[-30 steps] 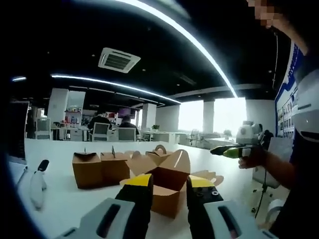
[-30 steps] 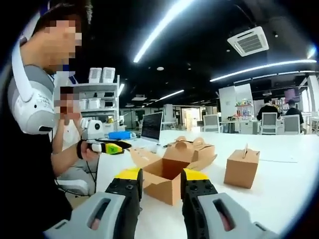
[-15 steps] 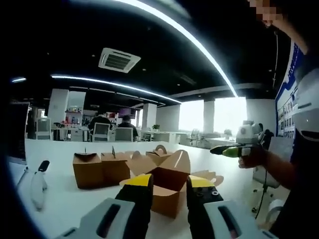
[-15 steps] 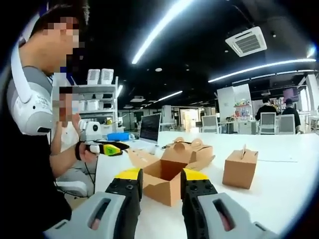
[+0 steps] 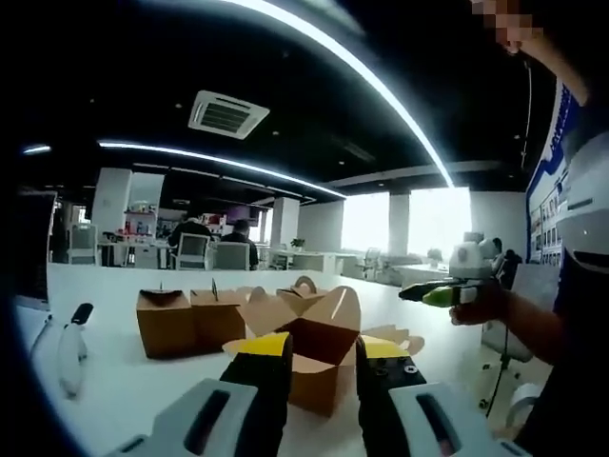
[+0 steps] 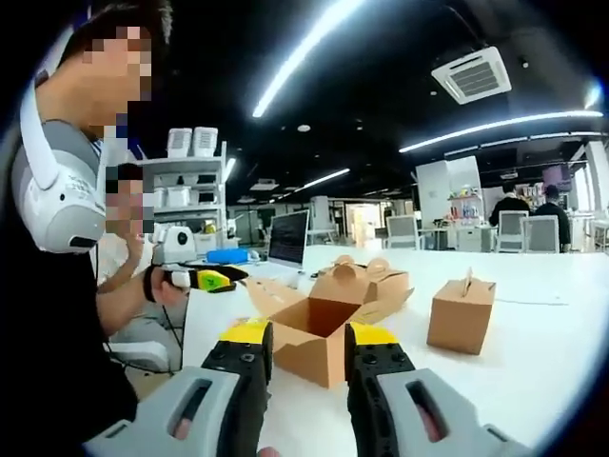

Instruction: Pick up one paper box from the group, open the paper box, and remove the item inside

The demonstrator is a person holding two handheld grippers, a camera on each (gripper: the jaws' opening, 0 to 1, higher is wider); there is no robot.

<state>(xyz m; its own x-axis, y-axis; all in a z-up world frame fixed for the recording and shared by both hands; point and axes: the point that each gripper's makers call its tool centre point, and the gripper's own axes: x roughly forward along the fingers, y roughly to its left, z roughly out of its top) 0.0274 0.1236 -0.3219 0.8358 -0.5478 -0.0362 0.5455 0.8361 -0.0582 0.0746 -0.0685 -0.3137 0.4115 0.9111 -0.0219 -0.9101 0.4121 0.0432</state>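
A brown paper box (image 5: 324, 333) stands with its flaps open on the white table (image 5: 124, 386), just beyond my left gripper (image 5: 322, 347), which is open with nothing between its yellow-tipped jaws. In the right gripper view the same open box (image 6: 309, 345) sits just past my right gripper (image 6: 306, 335), also open and holding nothing. Two closed boxes (image 5: 164, 326) stand side by side left of the open one. Each gripper is held in the air to the side, apart from the box: the right gripper (image 5: 419, 291) and the left gripper (image 6: 228, 277).
A closed box (image 6: 460, 316) and a box with raised handle flaps (image 6: 366, 284) stand further along the table. A white pen-like tool (image 5: 71, 347) lies at the left. A laptop (image 6: 288, 243) stands beyond. The person holding the grippers stands at the table's end. People sit at far desks (image 5: 195, 249).
Both cameras have drifted slightly. The boxes stand where they were, and both pairs of jaws keep the same gap.
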